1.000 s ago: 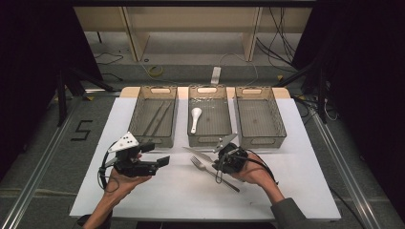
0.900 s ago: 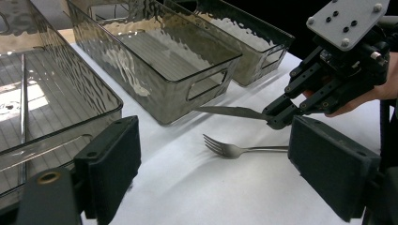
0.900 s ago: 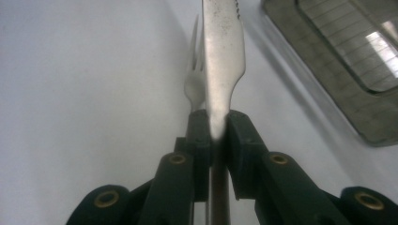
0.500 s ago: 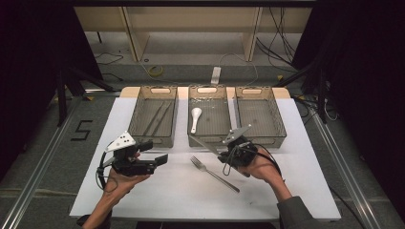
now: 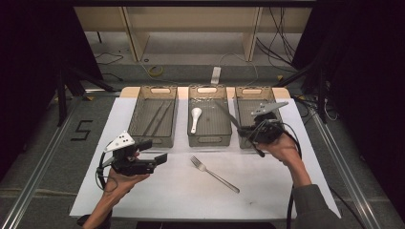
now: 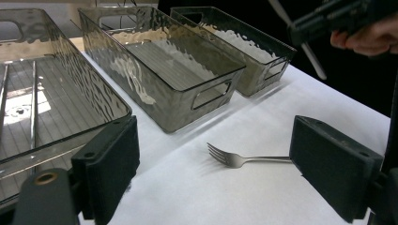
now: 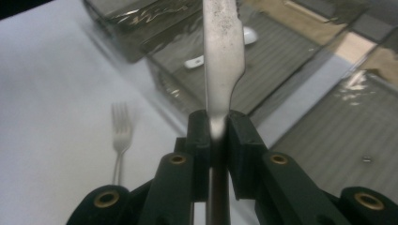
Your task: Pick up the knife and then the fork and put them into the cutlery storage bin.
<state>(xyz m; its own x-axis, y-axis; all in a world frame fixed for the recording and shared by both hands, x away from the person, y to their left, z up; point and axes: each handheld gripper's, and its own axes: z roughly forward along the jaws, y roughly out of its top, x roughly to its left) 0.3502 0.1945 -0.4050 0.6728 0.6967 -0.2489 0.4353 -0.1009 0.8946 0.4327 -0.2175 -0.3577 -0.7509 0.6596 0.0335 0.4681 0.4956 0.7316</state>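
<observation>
Since a second ago the right gripper (image 5: pixel 248 130) has lifted away from the white table cover (image 5: pixel 167 191) beside the fork and travelled up and to the right, carrying a table knife (image 5: pixel 228 114) with it; it now hangs over the near ends of the middle and right bins, while the left gripper (image 5: pixel 160 151) has stayed at the near left with hardly a shift. Three smoky, ripple-walled clear bins stand side by side at the far edge of the cover: the left bin (image 5: pixel 138 125) holds a pair of thin dark sticks, the middle bin (image 5: pixel 209 138) a white spoon (image 5: pixel 195 116), and the right bin (image 5: pixel 244 95) lies under the raised hand. The left gripper's jaws stand wide apart and empty, and in the left gripper view the fork (image 6: pixel 244 159) lies on the cover between them, well beyond the pads. The right gripper's jaws are closed tight on the knife (image 7: pixel 220 56): in the right gripper view its dull, matte silver blade rises straight up from between the pads, flat and broad with a curved shoulder narrowing toward the grip, its dark handle running down behind them. In the high view the knife slants up and left across the middle bin's right wall, clear of the table. The fork (image 5: pixel 213 173) lies alone on the cover, tines toward the bins.
</observation>
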